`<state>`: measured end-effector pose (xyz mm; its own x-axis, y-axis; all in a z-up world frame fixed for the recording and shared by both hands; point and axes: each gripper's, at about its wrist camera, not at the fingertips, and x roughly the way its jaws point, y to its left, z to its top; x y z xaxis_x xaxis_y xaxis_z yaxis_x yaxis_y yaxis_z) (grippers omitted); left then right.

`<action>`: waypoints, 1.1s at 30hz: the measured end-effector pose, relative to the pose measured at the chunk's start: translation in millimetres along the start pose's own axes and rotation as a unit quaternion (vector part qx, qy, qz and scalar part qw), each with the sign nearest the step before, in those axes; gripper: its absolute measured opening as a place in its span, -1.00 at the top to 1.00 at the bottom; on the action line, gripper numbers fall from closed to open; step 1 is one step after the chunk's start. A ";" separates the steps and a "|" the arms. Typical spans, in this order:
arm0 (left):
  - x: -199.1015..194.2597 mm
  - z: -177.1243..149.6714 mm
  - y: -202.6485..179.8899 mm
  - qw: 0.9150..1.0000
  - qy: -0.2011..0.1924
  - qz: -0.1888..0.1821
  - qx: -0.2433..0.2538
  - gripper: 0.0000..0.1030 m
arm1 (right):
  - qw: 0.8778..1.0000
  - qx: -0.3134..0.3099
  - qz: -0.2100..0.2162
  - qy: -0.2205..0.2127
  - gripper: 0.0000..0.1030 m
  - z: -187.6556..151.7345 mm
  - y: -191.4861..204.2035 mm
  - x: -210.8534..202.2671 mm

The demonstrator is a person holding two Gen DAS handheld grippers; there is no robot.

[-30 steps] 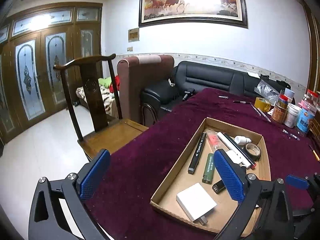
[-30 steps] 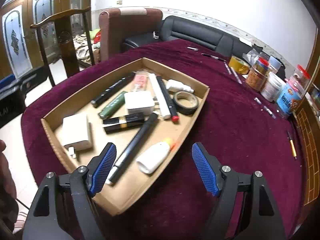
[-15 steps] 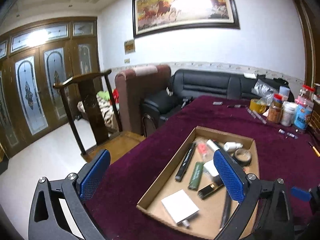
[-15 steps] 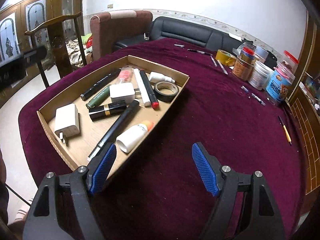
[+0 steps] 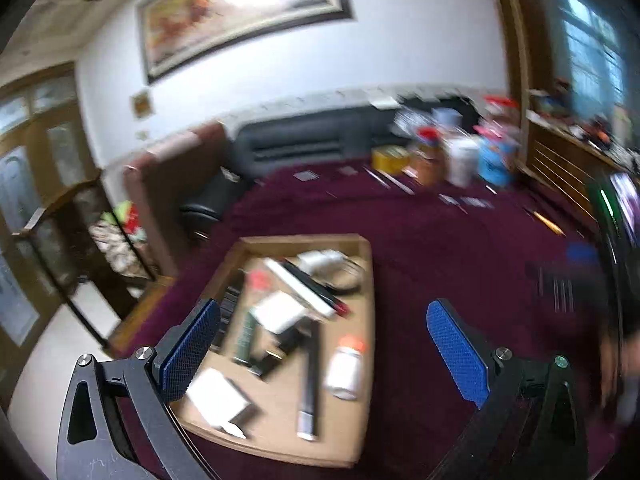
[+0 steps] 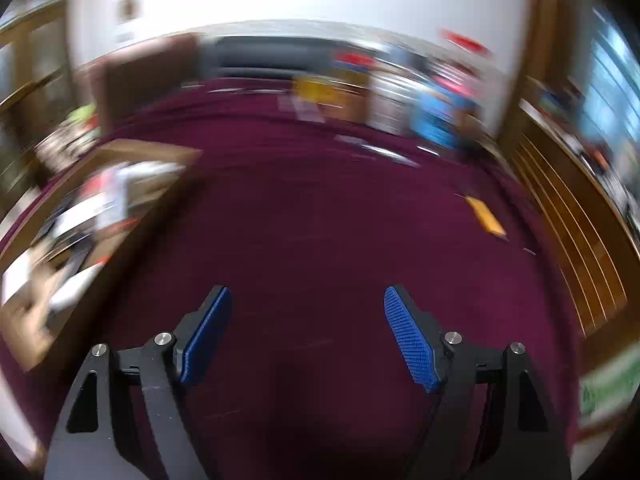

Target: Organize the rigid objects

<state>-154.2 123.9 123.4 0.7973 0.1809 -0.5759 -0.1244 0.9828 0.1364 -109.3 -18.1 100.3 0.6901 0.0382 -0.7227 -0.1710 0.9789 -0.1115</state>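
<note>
My left gripper (image 5: 324,344) hangs over the cardboard tray (image 5: 366,360), fingers spread wide and holding nothing; my right gripper (image 6: 308,336) is just as released, empty above bare purple tablecloth (image 6: 320,220). Both views are smeared with motion blur, so I judge I am between grabs and hunting for the next loose piece. The tray sits at about nine o'clock in the right view and dead centre in the left, already holding a white bottle (image 5: 345,368), a white charger (image 5: 220,398), a long black pen (image 5: 310,380) and more. The likeliest stray is the yellow pencil (image 6: 486,220) lying on the cloth at about one o'clock from my right fingers, well apart from the tray. To do this well I should steady the right hand first, line my fingers across the pencil's length, come down until the pads straddle it, then squeeze at its middle so it does not tip. The jars (image 5: 464,160) at twelve o'clock need a wide berth.
</note>
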 end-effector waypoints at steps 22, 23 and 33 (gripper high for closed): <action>97.2 -45.2 -98.3 0.962 0.227 -0.147 0.035 -0.97 | 0.983 0.121 -0.052 0.130 0.72 97.6 -199.3 180.1; 96.2 -46.7 -100.8 0.963 0.225 -0.145 0.040 -0.97 | 0.983 0.116 -0.055 0.133 0.85 97.1 -197.5 178.3; 94.4 -52.4 -98.3 0.964 0.215 -0.141 0.063 -0.97 | 0.982 0.149 0.042 0.110 0.88 63.4 -171.3 118.1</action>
<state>-97.7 46.2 13.4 0.4670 -0.0685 -0.8816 0.1557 0.9878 0.0057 46.1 -168.5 77.3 0.5086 0.1088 -0.8541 0.0160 0.9906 0.1357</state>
